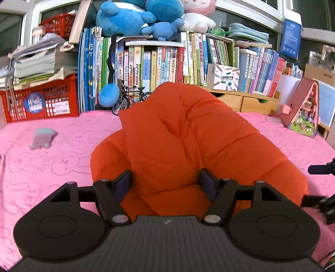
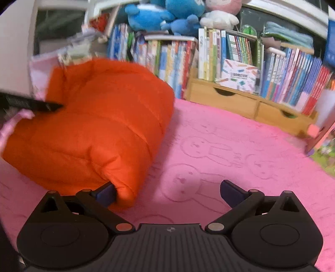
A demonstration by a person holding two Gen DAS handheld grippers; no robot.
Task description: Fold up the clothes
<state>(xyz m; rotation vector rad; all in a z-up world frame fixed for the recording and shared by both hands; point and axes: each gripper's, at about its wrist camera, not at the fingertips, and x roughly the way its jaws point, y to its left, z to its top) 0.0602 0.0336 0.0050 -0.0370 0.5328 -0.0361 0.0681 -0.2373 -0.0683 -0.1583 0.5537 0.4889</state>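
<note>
An orange puffer jacket lies bunched on the pink blanket. My left gripper straddles the near fold of the jacket. The puffy fabric fills the gap between its fingers and the jaws stand well apart, open. In the right wrist view the jacket sits to the left. My right gripper is wide open over bare blanket, and its left finger rests against the jacket's near corner. A black finger of the left gripper shows at the jacket's far left side.
A packed bookshelf with blue plush toys on top runs along the back. A red crate stands at the left, wooden drawers at the back right. A small grey toy lies on the blanket.
</note>
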